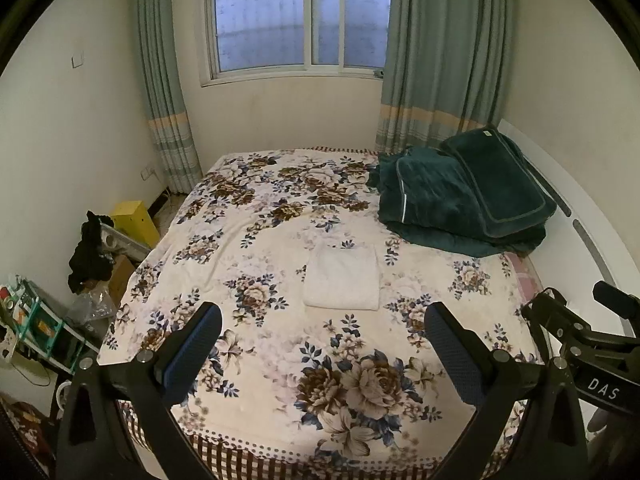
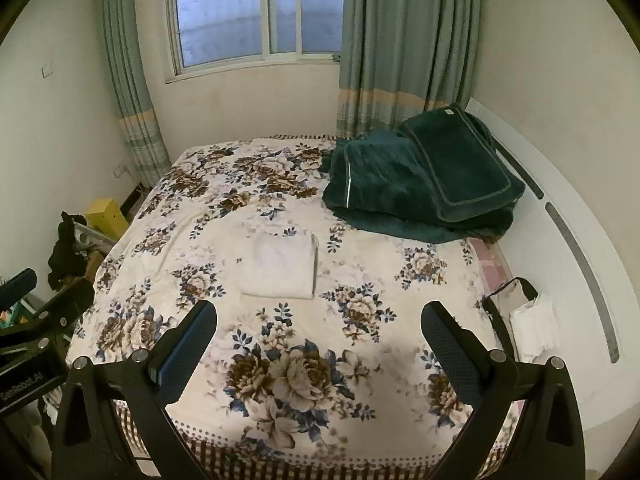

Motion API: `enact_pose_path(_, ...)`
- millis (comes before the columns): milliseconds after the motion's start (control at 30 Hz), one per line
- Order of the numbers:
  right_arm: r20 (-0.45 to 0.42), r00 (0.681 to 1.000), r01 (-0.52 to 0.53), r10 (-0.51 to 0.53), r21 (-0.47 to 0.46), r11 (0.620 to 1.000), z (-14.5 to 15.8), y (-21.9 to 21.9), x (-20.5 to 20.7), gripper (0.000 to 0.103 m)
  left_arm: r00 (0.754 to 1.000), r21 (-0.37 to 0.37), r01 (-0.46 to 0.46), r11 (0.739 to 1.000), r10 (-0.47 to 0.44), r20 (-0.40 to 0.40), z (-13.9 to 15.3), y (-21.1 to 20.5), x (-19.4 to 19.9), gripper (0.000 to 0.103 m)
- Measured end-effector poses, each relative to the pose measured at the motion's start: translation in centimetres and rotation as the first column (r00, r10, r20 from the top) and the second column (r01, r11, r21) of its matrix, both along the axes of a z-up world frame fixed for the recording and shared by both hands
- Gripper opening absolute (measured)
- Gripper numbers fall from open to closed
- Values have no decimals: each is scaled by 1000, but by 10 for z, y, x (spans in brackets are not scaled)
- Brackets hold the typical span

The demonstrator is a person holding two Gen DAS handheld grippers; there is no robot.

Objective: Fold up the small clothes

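The white, soft folded cloth (image 1: 341, 276) lies on the floral bedspread (image 1: 280, 360); light, limp, best pinched at corners. Both hand-held grippers (image 1: 322, 344) (image 2: 319, 340) gape wide, empty.

The folded white cloth (image 1: 341, 278) is looking soft and nubbly, like terry, and is lying matt on the bed's floral sheet (image 1: 280, 364) — a thin, smooth printed fabric. The dark green blanket (image 1: 464, 192) is showing a plush, velvety pile with a flat corded trim. The left gripper (image 1: 322, 354) is wearing matt black plastic with small shiny metal bolts — its fingers (image 1: 192, 354) are carrying blue dimpled rubbery pads.
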State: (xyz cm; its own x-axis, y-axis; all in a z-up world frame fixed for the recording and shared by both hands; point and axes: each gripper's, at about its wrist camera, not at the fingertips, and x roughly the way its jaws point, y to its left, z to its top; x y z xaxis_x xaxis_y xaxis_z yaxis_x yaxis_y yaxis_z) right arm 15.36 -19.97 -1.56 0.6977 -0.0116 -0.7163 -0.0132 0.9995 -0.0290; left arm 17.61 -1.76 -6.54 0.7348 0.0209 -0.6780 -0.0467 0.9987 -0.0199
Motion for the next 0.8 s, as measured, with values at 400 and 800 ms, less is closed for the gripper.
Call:
enact_pose_path(400, 6, 1000, 12, -12, -2, 1000, -2, -3, -7, 103, 1000, 2, 9, 1000, -9, 3, 2, 0, -3, 103)
enact_pose_path(800, 16, 999, 30, -30, -11, 1000, -2, -9, -18, 103, 1000, 5, 16, 1000, -16, 13, 6, 4, -4, 103)
